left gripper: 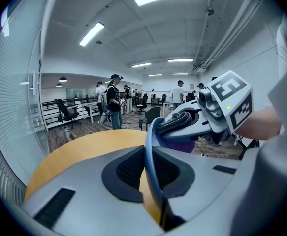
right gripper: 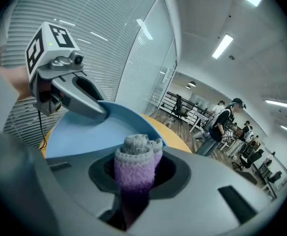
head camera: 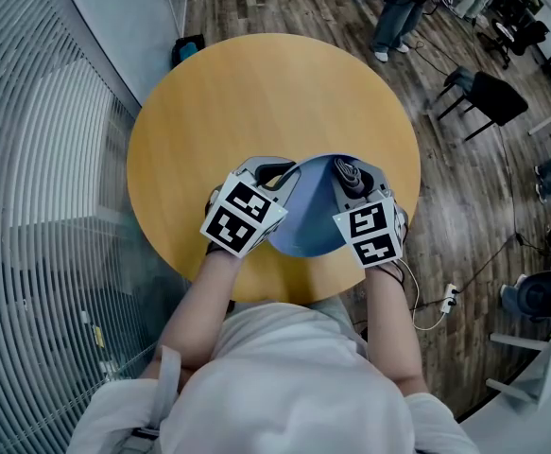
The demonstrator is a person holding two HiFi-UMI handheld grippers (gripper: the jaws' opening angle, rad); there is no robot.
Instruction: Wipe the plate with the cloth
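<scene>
A blue plate [head camera: 311, 218] is held tilted above the round wooden table [head camera: 218, 112]. My left gripper [head camera: 279, 174] is shut on the plate's left rim, and in the left gripper view that rim [left gripper: 150, 167] runs edge-on between the jaws of the left gripper [left gripper: 151, 154]. My right gripper [head camera: 351, 176] is shut on a folded purple and grey cloth [right gripper: 135, 167]. The cloth [head camera: 348, 171] rests at the plate's upper right side. In the right gripper view the plate's face [right gripper: 84, 137] lies just beyond the cloth, with the left gripper [right gripper: 98, 110] on its far rim.
Slatted blinds and a glass wall [head camera: 39, 159] stand at the left. Beyond the table a person [head camera: 398, 12] stands on the wood floor, with black chairs [head camera: 488, 97] at the right. A cable and plug [head camera: 445, 301] lie on the floor by my right side.
</scene>
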